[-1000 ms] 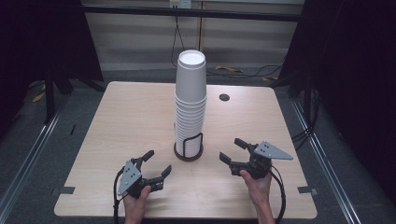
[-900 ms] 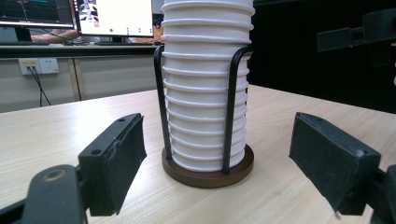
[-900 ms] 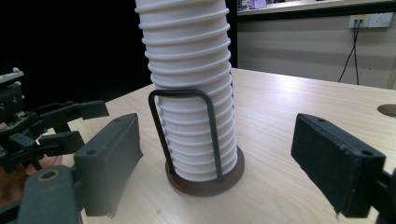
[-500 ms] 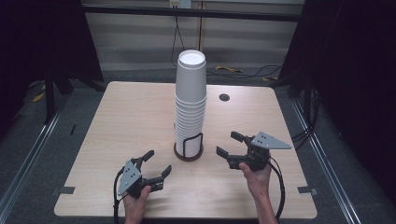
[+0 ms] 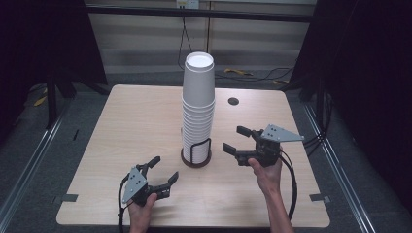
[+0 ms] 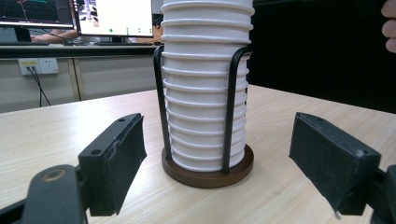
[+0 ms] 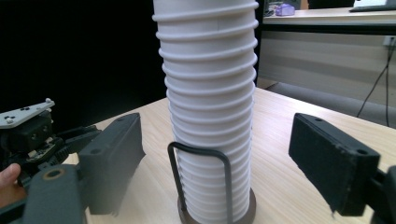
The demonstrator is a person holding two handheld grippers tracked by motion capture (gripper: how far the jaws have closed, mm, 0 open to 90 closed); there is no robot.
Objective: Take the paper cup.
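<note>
Cup stack: a tall column of white paper cups (image 5: 198,111) stands upright at the middle of the table (image 5: 136,121) in the high view, its foot in a round holder (image 5: 196,159) with black wire hoops.
Long axis: vertical, so a grab would have to come in level from the side.
Left gripper (image 5: 164,169): at the lower left of the high view, low by the table, jaws spread wide with nothing between them; the stack lies up and to the right of it.
Right gripper (image 5: 233,138): right of centre, raised off the table, jaws also spread and empty, aimed left at the lower cups.
Nearer hand: the right one, I judge; its jaw tips sit near the holder, the left's farther off.
Left gripper view: the holder's brown base (image 6: 208,172) and two hoops stand centred between the pads, clear of both.
Right gripper view: it looks at the cups (image 7: 210,116) from higher up, one hoop in front, with the other gripper (image 7: 28,135) at the left edge.
Unclear: the pale shape at the upper right edge of the left gripper view (image 6: 390,25) is probably the other hand's fingers.
</note>
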